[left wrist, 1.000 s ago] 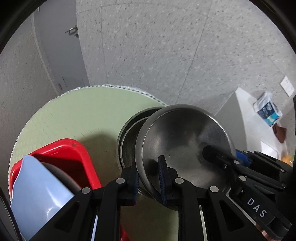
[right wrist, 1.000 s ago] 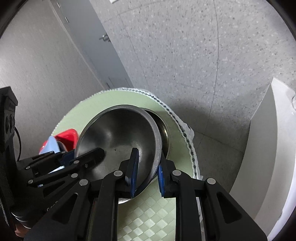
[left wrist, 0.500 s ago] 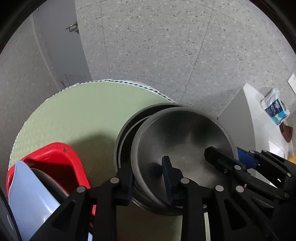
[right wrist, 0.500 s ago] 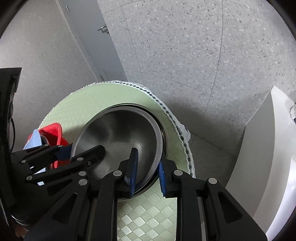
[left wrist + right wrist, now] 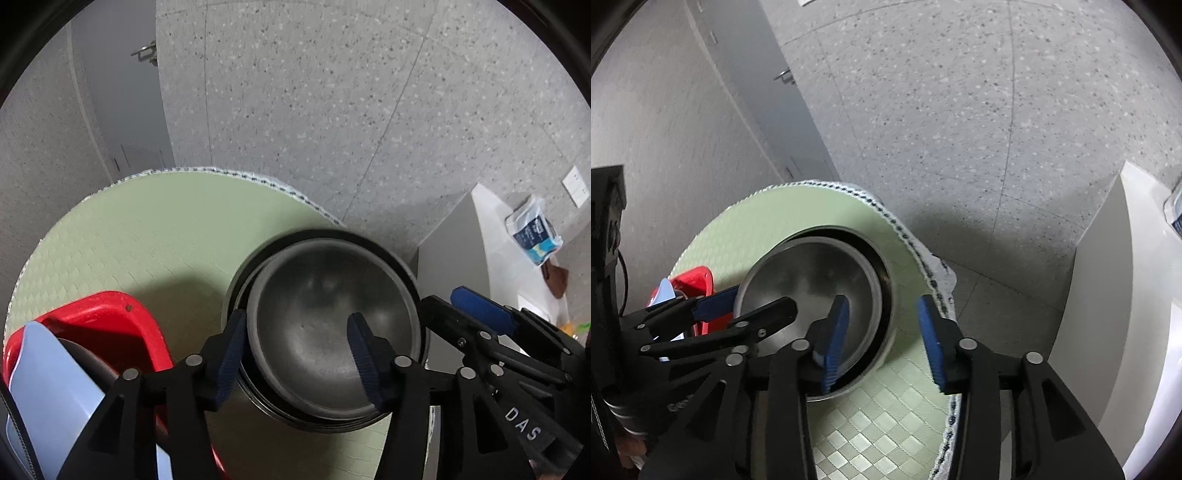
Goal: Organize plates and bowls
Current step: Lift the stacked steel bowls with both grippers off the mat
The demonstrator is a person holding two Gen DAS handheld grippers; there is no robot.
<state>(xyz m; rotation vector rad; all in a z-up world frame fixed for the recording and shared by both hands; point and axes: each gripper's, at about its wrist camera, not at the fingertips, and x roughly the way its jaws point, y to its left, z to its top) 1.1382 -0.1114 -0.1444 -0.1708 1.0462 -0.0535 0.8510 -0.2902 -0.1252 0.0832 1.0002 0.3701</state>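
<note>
Between both grippers' opening jaws, steel bowl [image 5: 325, 325]

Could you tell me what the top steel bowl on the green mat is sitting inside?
The top steel bowl is nested in a larger steel bowl, of which only the rim and outer wall show. Whether more bowls lie beneath is hidden. Both sit on the green mat.

White letters "DAS" stand on the right gripper [image 5: 476, 314] body
</note>
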